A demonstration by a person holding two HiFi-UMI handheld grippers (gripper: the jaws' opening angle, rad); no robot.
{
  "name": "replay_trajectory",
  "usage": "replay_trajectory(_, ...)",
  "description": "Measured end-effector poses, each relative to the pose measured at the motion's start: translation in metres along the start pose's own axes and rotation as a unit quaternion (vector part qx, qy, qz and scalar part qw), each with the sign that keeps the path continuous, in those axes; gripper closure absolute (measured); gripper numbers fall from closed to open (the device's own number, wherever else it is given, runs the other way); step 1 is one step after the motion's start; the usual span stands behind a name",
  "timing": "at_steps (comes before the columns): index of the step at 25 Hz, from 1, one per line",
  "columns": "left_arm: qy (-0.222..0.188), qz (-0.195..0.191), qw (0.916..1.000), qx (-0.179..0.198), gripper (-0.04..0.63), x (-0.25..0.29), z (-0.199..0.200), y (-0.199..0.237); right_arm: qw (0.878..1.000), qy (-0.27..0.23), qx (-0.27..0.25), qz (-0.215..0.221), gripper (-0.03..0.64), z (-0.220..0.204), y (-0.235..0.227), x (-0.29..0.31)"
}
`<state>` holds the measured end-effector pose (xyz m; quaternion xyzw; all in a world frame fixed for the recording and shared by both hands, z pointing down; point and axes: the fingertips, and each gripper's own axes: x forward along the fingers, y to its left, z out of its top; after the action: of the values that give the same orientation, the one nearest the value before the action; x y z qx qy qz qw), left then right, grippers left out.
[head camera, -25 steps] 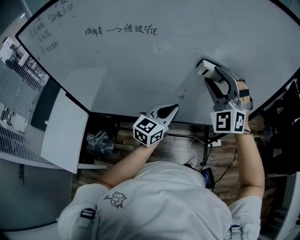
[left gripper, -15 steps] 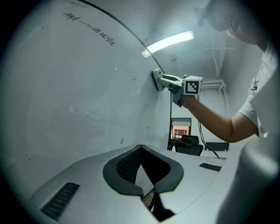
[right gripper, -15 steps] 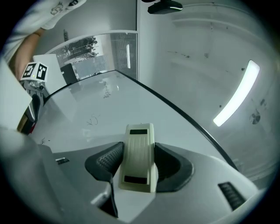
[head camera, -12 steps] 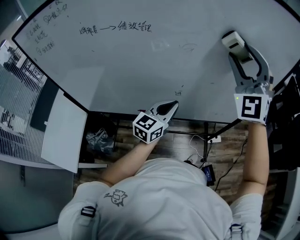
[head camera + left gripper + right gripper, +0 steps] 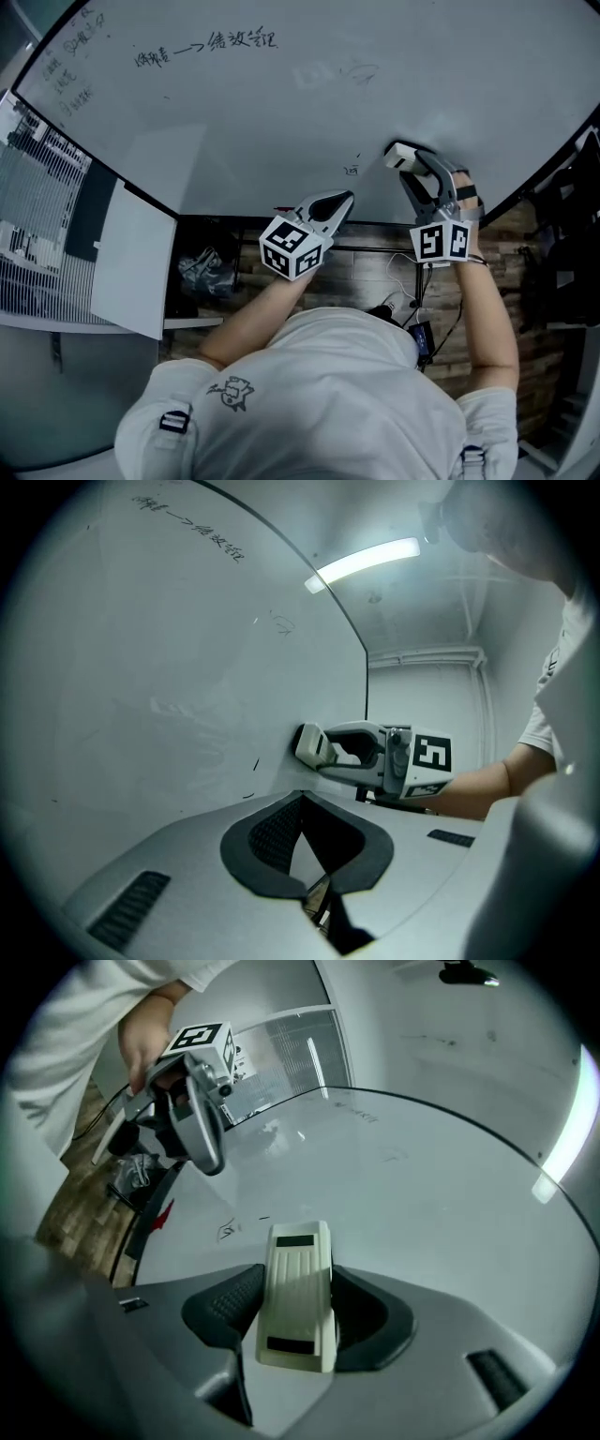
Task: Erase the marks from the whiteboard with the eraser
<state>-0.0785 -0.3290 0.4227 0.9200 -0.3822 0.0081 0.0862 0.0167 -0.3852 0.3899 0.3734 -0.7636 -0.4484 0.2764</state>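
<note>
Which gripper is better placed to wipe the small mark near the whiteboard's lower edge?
Right. The right gripper is shut on the eraser, which sits against the whiteboard just beside the small mark. The left gripper is shut and empty, down by the lower edge.

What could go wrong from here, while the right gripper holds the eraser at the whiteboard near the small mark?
1. The right gripper holds the eraser only by its two sides; pressure on the whiteboard may twist it or make it slip out.
2. The small mark lies close to the board's lower edge, and the left gripper, shut and empty, hangs beside it; a wipe toward the mark may run off the edge or hit that gripper.
</note>
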Motion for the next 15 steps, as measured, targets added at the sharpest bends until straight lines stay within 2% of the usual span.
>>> replay_trajectory(7,0.018,0.010,0.9997,-0.010,0.589,0.004,-0.017,0.004,0.997,0.033,0.039,0.059,0.383,-0.030,0.065,0.007)
replay_trajectory(12,0.023,0.018,0.9994,-0.018,0.589,0.006,-0.027,0.009,0.994,0.031,0.084,0.059,0.383,-0.028,0.064,0.006)
replay_trajectory(15,0.024,0.018,0.9995,-0.012,0.589,0.006,-0.028,0.007,0.987,0.028,0.145,0.060,0.383,-0.022,0.061,0.000)
